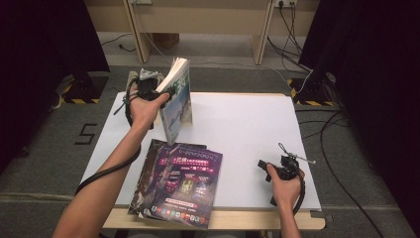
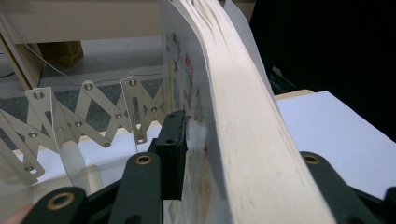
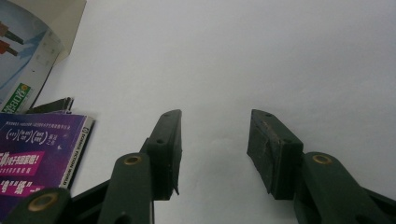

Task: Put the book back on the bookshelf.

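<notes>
Reaching forward, left gripper (image 1: 166, 94) jaws loosely straddling upright book (image 1: 177, 101); right gripper (image 1: 265, 166) jaws open, empty.

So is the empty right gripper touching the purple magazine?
Apart. In the high view, bare white table lies between the right gripper and the purple magazine.

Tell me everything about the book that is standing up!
The book is a thick paperback with a pale blue and white picture cover and cream page edges. It stands upright on its lower edge on the white table, behind the purple magazines. The left gripper has its jaws around its upper part.
</notes>
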Demonstrator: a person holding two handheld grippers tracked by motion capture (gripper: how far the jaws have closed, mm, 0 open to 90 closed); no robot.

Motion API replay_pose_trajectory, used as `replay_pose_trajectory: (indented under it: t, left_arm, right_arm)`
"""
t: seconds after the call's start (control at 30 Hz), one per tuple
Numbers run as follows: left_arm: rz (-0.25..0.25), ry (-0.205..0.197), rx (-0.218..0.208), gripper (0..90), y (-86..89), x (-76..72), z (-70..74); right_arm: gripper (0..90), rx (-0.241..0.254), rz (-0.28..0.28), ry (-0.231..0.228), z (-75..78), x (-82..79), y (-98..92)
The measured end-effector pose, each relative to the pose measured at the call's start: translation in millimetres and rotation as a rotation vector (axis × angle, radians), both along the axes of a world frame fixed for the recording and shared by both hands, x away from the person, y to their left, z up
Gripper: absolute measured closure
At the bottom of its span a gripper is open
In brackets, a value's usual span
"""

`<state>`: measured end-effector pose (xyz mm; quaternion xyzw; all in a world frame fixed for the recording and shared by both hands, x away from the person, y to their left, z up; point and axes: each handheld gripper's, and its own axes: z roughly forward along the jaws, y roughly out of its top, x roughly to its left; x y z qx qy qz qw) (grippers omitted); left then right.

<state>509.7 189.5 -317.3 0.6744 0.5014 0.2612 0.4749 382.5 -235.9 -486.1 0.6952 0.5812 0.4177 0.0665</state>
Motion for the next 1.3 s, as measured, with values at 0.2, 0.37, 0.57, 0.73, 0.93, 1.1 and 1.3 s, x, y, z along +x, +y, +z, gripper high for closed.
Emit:
replay_pose_trajectory:
  t: [0.2, 0.37, 0.57, 0.73, 0.93, 1.1, 1.3]
  left_arm:
    - [0.014, 0.071, 0.009, 64.0, 0.6, 0.0, -2.9]
    - [0.03, 0.099, 0.045, 71.5, 1.9, 0.7, -1.1]
    - [0.016, 0.101, 0.046, 72.8, 2.5, 0.1, -0.9]
    - [0.015, 0.071, 0.031, 73.3, 2.4, -1.8, -4.0]
    - [0.014, 0.051, 0.001, 73.6, 2.6, -1.4, -6.1]
    - [0.025, 0.032, -0.017, 73.7, 0.2, 0.4, -6.4]
    - [0.051, 0.015, -0.067, 73.7, -1.4, 3.2, -6.6]
  right_arm:
    - [54.7, 0.006, -0.004, -0.003, -0.6, -0.3, -1.2]
    - [54.6, 0.007, -0.006, 0.0, 0.0, -0.8, -1.8]
    - [54.6, 0.004, -0.008, -0.001, 0.0, -1.0, -2.2]
    - [54.6, 0.007, -0.014, 0.002, 0.2, -1.4, -2.1]
    - [54.6, -0.008, -0.003, -0.01, -0.4, -1.2, -2.4]
    - [54.6, -0.008, -0.015, -0.014, 1.6, -1.9, -1.2]
    - [54.5, -0.036, -0.013, -0.034, 1.7, -2.4, -1.9]
